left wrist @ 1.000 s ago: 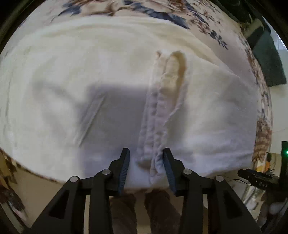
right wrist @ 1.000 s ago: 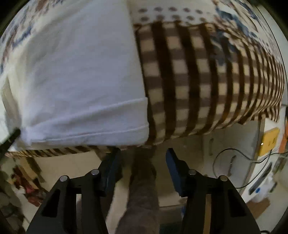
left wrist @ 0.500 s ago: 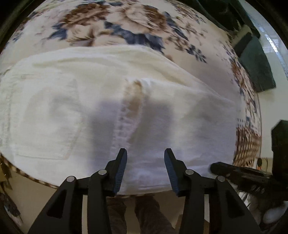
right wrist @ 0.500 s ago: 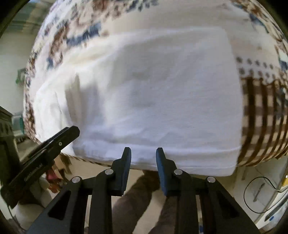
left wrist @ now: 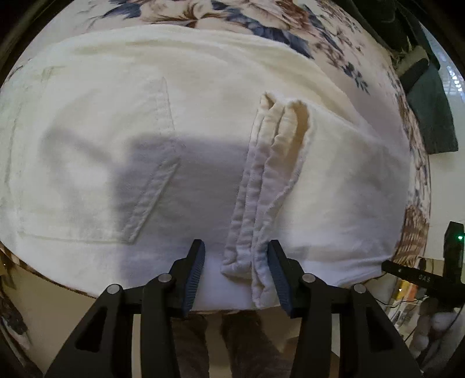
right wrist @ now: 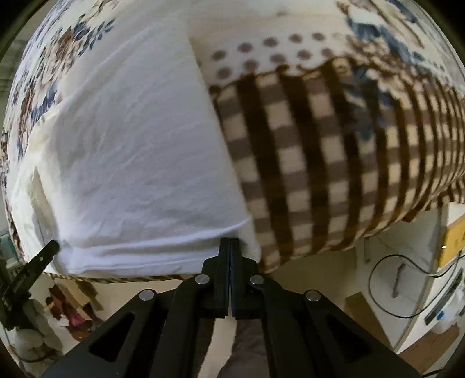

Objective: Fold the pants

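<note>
White pants (left wrist: 116,145) lie folded flat on a floral blanket (left wrist: 261,20), a back pocket (left wrist: 151,174) facing up. A bunched double seam ridge (left wrist: 270,174) runs toward me and ends between the jaws of my left gripper (left wrist: 236,247). Those jaws are opening; the right pad touches the ridge and the left pad stands clear of it. In the right wrist view the leg end of the pants (right wrist: 139,145) shows its hem along the near edge. My right gripper (right wrist: 229,241) is shut with its tips on that hem near its right corner.
The blanket turns brown-checked (right wrist: 319,160) to the right of the pants and hangs over the bed edge. A dark green cloth (left wrist: 430,116) lies at the far right. The person's legs (left wrist: 247,343) stand below. Cables and boxes (right wrist: 407,276) sit on the floor.
The right gripper went from open to shut while sliding right along the hem to its corner. The left gripper drew back, then returned over the seam ridge.
</note>
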`<state>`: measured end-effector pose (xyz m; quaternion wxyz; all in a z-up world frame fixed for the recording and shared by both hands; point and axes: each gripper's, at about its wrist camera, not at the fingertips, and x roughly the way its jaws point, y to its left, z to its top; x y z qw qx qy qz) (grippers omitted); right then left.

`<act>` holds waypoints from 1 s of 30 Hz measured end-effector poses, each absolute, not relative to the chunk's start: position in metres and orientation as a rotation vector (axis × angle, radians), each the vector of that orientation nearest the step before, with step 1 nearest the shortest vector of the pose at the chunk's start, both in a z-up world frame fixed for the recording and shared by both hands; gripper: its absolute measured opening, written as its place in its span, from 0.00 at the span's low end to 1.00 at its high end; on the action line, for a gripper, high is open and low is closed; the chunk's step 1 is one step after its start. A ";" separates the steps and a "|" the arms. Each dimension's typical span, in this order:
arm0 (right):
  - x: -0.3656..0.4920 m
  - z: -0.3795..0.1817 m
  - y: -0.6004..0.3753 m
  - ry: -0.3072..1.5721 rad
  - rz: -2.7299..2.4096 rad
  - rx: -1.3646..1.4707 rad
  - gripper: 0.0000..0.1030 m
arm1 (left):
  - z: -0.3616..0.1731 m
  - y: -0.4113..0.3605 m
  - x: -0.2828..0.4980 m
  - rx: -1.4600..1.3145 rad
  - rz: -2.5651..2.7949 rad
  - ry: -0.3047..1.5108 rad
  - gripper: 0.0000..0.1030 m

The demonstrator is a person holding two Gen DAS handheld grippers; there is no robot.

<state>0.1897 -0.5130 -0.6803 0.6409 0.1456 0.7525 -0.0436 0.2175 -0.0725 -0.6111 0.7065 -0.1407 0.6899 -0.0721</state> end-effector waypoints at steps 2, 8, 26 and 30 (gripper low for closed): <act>0.199 -0.671 -0.495 1.703 -0.096 0.316 0.10 | -0.608 -0.075 0.216 -0.308 -0.161 1.529 0.42; 0.209 -0.627 -0.437 1.628 -0.054 0.222 0.54 | -0.575 -0.046 0.198 -0.434 -0.102 1.386 0.54; 0.247 -0.646 -0.276 1.639 0.058 0.139 0.81 | -0.609 0.189 0.134 -1.066 0.398 0.961 0.32; 0.247 -0.650 -0.270 1.664 0.043 0.151 0.81 | -0.598 0.195 0.124 -1.014 0.396 0.886 0.16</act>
